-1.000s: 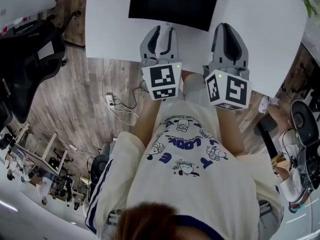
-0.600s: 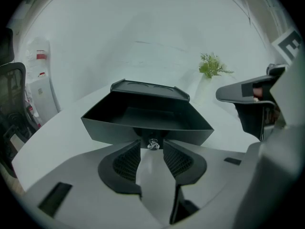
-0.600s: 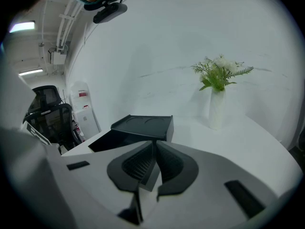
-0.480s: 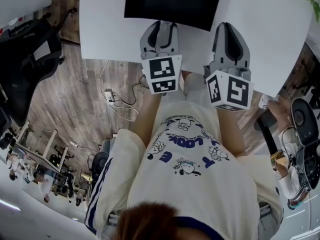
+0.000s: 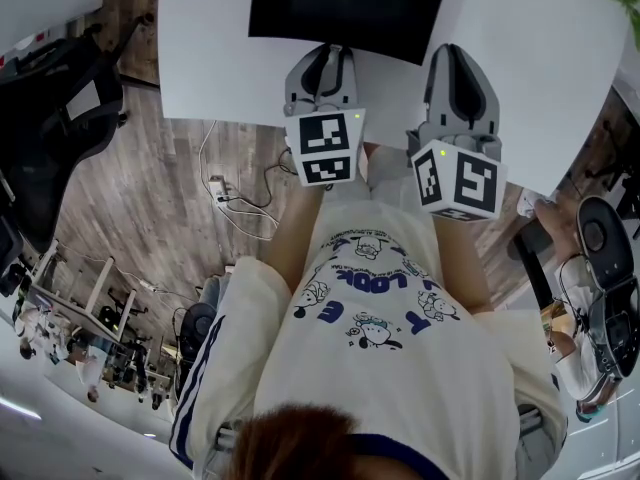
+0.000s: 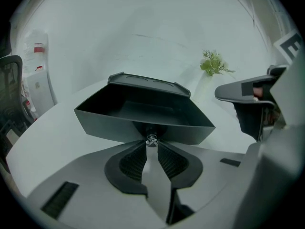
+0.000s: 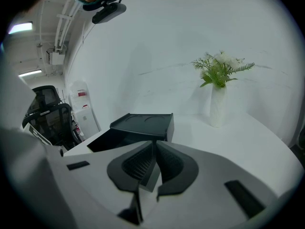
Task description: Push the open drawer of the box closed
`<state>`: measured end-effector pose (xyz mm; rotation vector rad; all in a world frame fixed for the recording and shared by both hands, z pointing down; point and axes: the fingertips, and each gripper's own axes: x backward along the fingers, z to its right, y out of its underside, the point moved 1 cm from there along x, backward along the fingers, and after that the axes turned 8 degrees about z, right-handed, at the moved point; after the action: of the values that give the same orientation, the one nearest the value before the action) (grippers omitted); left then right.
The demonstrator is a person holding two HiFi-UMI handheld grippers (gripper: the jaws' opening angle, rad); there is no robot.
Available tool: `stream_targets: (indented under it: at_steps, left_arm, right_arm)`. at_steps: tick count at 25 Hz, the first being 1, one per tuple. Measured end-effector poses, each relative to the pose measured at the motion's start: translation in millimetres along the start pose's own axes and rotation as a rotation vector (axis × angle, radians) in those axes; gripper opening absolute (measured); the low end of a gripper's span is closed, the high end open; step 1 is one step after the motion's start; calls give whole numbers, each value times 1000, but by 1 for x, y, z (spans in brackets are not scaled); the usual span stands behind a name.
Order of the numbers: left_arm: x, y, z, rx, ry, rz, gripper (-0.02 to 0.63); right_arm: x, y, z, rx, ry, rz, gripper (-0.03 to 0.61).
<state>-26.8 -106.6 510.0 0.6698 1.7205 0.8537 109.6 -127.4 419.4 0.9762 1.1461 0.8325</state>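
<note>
A black box (image 5: pixel 345 8) stands on the white table (image 5: pixel 205 58), and its dark drawer (image 6: pixel 143 111) is pulled out toward me. The drawer front carries a small metal knob (image 6: pixel 151 139). My left gripper (image 6: pixel 151 143) points down at that front. Its jaws have just been closing and the tips now pinch the knob. In the head view the left gripper (image 5: pixel 322 53) reaches the box's near edge. My right gripper (image 7: pixel 153 146) is shut with nothing in it, and hovers to the right of the box (image 7: pixel 143 122); it is also in the head view (image 5: pixel 458 56).
A white vase of green sprigs (image 7: pixel 218 104) stands behind and right of the box. The table's near edge is just under both grippers. Office chairs (image 5: pixel 60 108) and floor cables (image 5: pixel 225 203) lie to the left, below the table.
The left gripper's jaws have narrowed, and it has sunk slightly toward the drawer front. The right gripper has held still.
</note>
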Motion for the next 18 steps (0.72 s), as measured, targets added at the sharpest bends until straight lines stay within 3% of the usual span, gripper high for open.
stream_targets:
  at_steps: [18]
  left_arm:
    - [-1, -11, 3, -2, -3, 5, 77]
  right_arm:
    - [-8, -3, 8, 6, 2, 2, 41]
